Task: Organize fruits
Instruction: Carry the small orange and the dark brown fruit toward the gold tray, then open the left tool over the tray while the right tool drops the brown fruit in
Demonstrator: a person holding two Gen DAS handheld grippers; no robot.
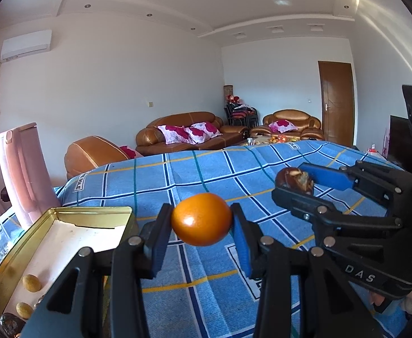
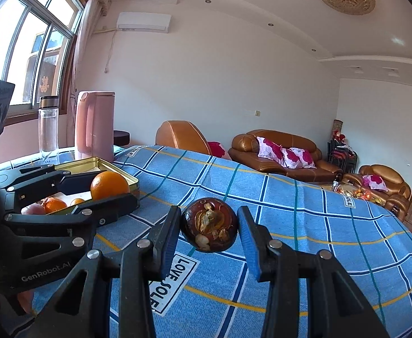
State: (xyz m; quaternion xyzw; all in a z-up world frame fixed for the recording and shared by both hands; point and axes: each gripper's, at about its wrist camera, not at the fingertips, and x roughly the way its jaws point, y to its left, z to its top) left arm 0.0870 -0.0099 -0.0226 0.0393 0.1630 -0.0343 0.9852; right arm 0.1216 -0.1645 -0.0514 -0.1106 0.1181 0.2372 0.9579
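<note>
My left gripper (image 1: 202, 219) is shut on an orange (image 1: 202, 219) and holds it above the blue checked cloth (image 1: 206, 180), just right of a gold tin tray (image 1: 93, 214). My right gripper (image 2: 209, 226) is shut on a dark brown mangosteen (image 2: 209, 226), held above the cloth. Each gripper shows in the other's view: the right gripper (image 1: 294, 181) with the mangosteen (image 1: 293, 180) at right, the left gripper (image 2: 107, 190) with the orange (image 2: 109, 185) over the tray's (image 2: 121, 170) near end. The tray holds several small fruits (image 1: 31, 282), among them a mandarin (image 2: 55, 205).
A pink kettle (image 2: 94, 125) and a clear bottle (image 2: 48, 125) stand behind the tray near the window. Brown sofas (image 1: 189, 133) and an armchair (image 1: 93, 155) lie beyond the table's far edge. The cloth (image 2: 304, 225) spreads wide to the right.
</note>
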